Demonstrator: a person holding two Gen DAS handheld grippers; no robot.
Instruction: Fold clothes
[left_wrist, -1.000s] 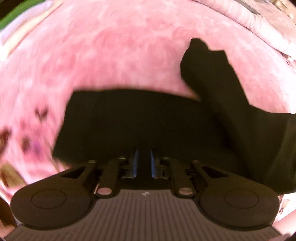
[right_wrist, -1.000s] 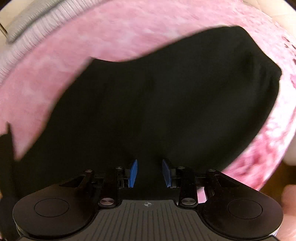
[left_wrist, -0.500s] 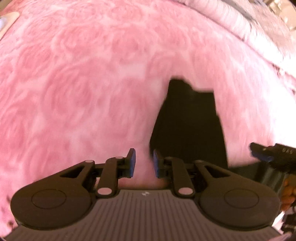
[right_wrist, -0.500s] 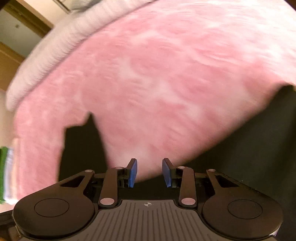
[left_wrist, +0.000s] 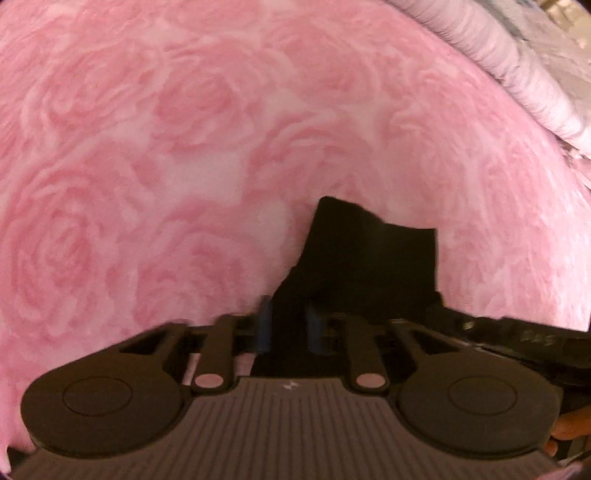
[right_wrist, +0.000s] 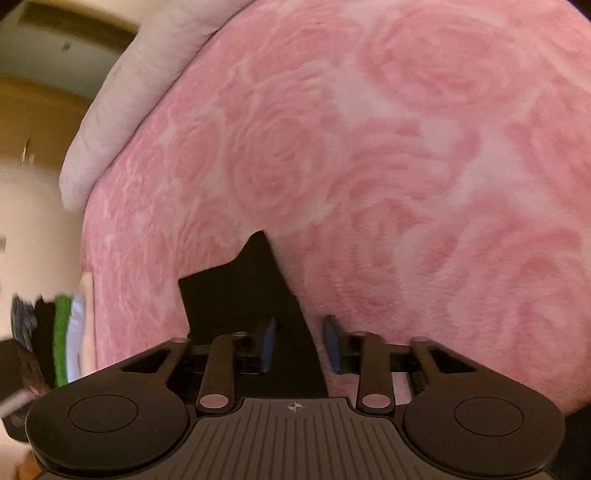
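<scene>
Closing the left gripper (left_wrist: 289, 325) over the near left edge of the black garment (left_wrist: 369, 258), pads a narrow gap apart, cloth between them, not visibly pinched; closing the right gripper (right_wrist: 300, 343) over the near right edge, pads standing wider, cloth edge between; lying flat on the pink rose blanket (left_wrist: 184, 147), stretching lengthwise straight ahead of both claws, equally near each; probably taking hold for the next fold.

A black garment (left_wrist: 369, 266) lies flat on the pink rose-patterned blanket (left_wrist: 184, 147), one pointed corner sticking out.
</scene>
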